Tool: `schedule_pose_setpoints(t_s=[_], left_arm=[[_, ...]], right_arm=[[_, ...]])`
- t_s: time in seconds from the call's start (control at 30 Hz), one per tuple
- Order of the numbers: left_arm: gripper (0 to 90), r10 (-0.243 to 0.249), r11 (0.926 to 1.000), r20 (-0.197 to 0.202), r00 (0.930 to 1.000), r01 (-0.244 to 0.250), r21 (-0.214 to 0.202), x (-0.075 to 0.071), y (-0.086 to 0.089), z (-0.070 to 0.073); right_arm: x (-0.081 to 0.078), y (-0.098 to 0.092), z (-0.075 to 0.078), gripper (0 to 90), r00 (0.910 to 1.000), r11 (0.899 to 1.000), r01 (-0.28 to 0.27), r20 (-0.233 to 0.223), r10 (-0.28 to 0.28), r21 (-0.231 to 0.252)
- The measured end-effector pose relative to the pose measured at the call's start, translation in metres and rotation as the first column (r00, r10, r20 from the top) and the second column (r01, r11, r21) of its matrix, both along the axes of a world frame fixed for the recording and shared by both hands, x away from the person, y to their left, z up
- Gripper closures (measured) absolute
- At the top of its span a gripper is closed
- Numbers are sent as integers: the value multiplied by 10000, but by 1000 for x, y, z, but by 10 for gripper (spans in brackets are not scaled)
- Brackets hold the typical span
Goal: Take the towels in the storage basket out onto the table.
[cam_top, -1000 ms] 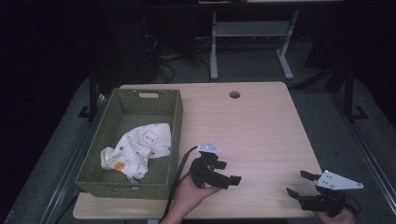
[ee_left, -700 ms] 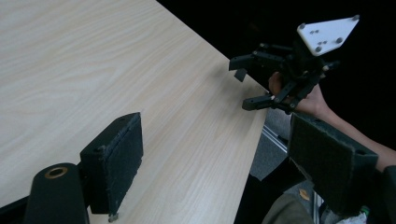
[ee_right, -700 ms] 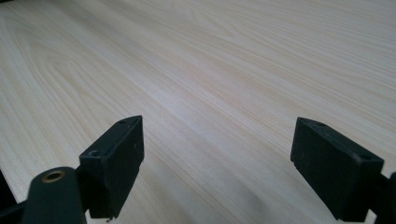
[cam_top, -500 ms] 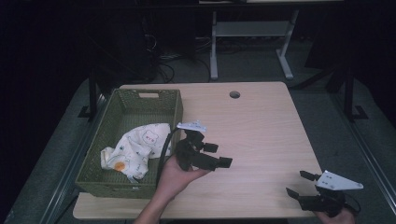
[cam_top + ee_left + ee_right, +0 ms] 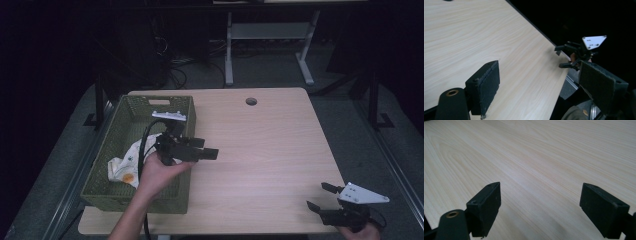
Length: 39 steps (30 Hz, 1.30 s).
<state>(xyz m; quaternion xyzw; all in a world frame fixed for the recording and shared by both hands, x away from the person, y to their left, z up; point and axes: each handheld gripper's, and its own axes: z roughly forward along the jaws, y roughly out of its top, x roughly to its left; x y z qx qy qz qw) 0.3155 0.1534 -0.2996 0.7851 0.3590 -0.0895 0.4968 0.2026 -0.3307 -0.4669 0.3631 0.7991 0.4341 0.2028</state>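
Cloth point(image 5: 131, 161) in basket point(image 5: 125, 112) — beside left gripper point(image 5: 207, 148).

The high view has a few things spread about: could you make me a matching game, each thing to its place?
Things:
1. cloth
2. basket
3. left gripper
4. right gripper

Places:
A. near the table's front right corner, jaws open
B. lying inside the basket
C. on the table's left side
D. held over the basket's right rim, jaws open and pointing right

Pairs: 1-B, 2-C, 3-D, 4-A
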Motion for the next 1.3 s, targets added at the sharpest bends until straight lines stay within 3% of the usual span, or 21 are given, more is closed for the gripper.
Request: schedule_pose_setpoints(t_s=[0.13,0.4,0.57,0.63,0.73,0.77,0.87,0.9,0.93,0.97,1.0,1.07,1.1,1.13,1.17,1.2,1.23,1.27,1.3], left_arm=[[170,251,9997,31,9997,-251,-65,2,13,3],[171,955,9952,-162,9953,-951,220,11,45,0],[173,1589,9862,-319,9868,-1571,516,17,65,-10],[174,1951,9793,-380,9800,-1925,629,20,75,-14],[189,2158,9734,-376,9757,-2119,870,21,82,-18],[189,2400,9665,-435,9698,-2345,1046,23,86,-21],[191,2548,9614,-485,9658,-2477,1199,25,91,-23],[191,2786,9533,-515,9590,-2697,1359,28,97,-26],[191,2786,9533,-515,9590,-2697,1359,28,97,-26],[191,2896,9488,-524,9557,-2795,1472,30,101,-28],[195,3098,9382,-550,9492,-2958,1794,32,106,-31],[196,3303,9311,-634,9417,-3141,1857,35,112,-35],[196,3303,9311,-634,9417,-3141,1857,35,112,-35],[199,3495,9197,-582,9351,-3305,2119,36,116,-38],[199,3582,9133,-569,9319,-3371,2287,38,118,-40],[199,3582,9133,-569,9319,-3371,2287,38,118,-40],[199,3842,8995,-600,9213,-3589,2494,40,123,-44],[199,3842,8995,-600,9213,-3589,2494,40,123,-44],[200,4075,8876,-664,9108,-3780,2634,43,128,-48]], right_arm=[[0,0,0,169,10000,10000,27,10,-27,-8],[0,-1,0,169,10000,10000,85,11,-85,-9],[0,0,0,169,10000,10000,79,16,-79,-30],[-1,0,1,169,9999,9999,102,2,-102,32],[-1,0,1,169,9999,9999,103,16,-103,36],[-1,0,0,169,10000,10000,89,5,-89,27],[-1,0,1,169,10000,10000,66,23,-66,8],[-1,0,1,169,10000,10000,55,71,-55,-14],[-1,0,1,169,10000,10000,55,71,-55,-14],[-1,0,1,169,10000,10000,58,62,-58,-8],[-1,0,1,169,9999,10000,64,80,-63,-46],[-1,-1,1,169,9999,10000,57,105,-56,-46],[-1,-1,1,169,9999,10000,57,105,-56,-46],[-1,-1,1,169,9999,10000,58,114,-57,-48],[-1,-1,1,169,9999,10000,61,108,-61,-39],[-1,-1,1,169,9999,10000,61,108,-61,-39],[-1,0,1,169,9999,10000,57,92,-57,-49],[-1,0,1,169,9999,10000,60,82,-59,-49],[-2,0,1,169,10000,10000,54,80,-54,-48]])
